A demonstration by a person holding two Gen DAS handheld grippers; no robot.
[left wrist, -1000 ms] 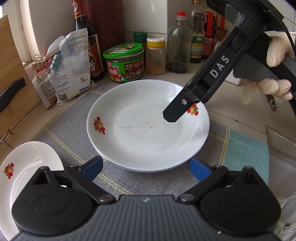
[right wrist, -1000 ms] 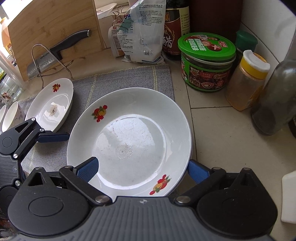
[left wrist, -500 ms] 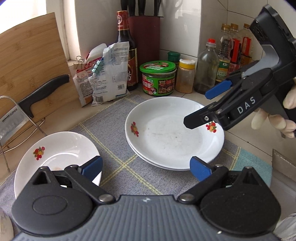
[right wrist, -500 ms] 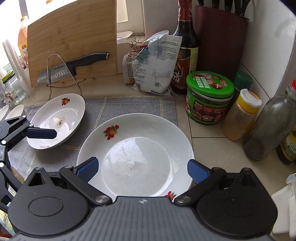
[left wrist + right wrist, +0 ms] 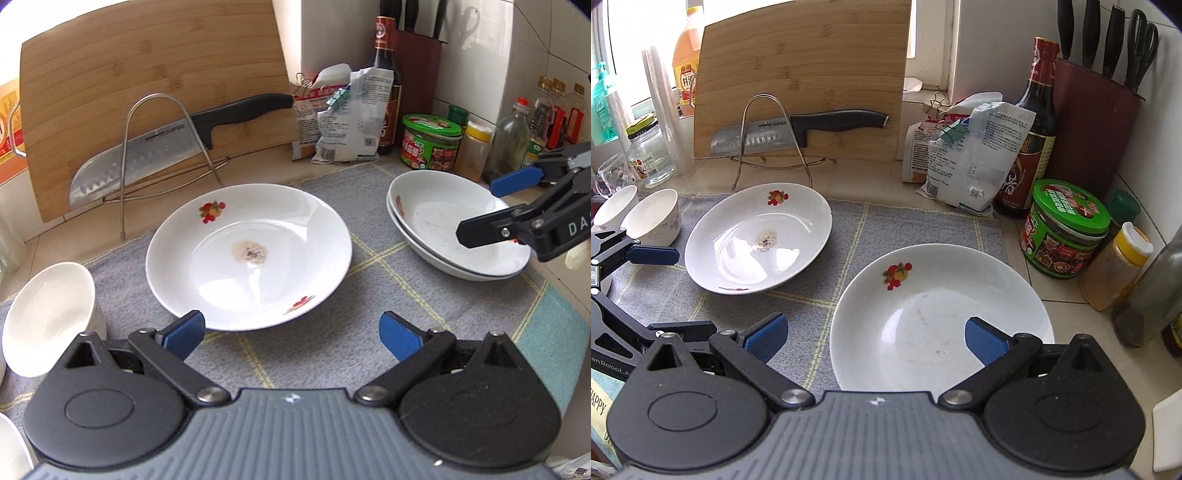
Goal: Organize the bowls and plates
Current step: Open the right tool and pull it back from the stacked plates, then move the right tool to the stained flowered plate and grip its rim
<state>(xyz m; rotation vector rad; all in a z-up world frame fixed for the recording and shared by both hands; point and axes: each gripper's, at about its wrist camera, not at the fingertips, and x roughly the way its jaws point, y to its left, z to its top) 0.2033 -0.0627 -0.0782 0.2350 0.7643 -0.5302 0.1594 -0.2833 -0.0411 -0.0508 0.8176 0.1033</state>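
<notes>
A single white plate (image 5: 251,254) (image 5: 757,240) with fruit motifs and a brown stain lies on the grey mat. My left gripper (image 5: 291,334) hovers open just in front of its near rim, holding nothing. At the right, two stacked white plates (image 5: 450,229) (image 5: 942,317) rest on the mat's edge. My right gripper (image 5: 875,338) is open above their near side and appears in the left wrist view (image 5: 480,206) over that stack. Two white bowls (image 5: 652,218) (image 5: 44,314) stand at the mat's left end.
A bamboo cutting board (image 5: 801,77) and a knife (image 5: 798,129) on a wire rack stand behind the mat. Snack bags (image 5: 967,155), a soy bottle (image 5: 1030,129), a green-lidded jar (image 5: 1067,229), a spice jar (image 5: 1119,269) and a knife block (image 5: 1097,110) crowd the right back corner.
Both grippers have pulled back and risen from the stacked plates. My left gripper has swung left and now faces the single stained plate; the bowls have come into view.
</notes>
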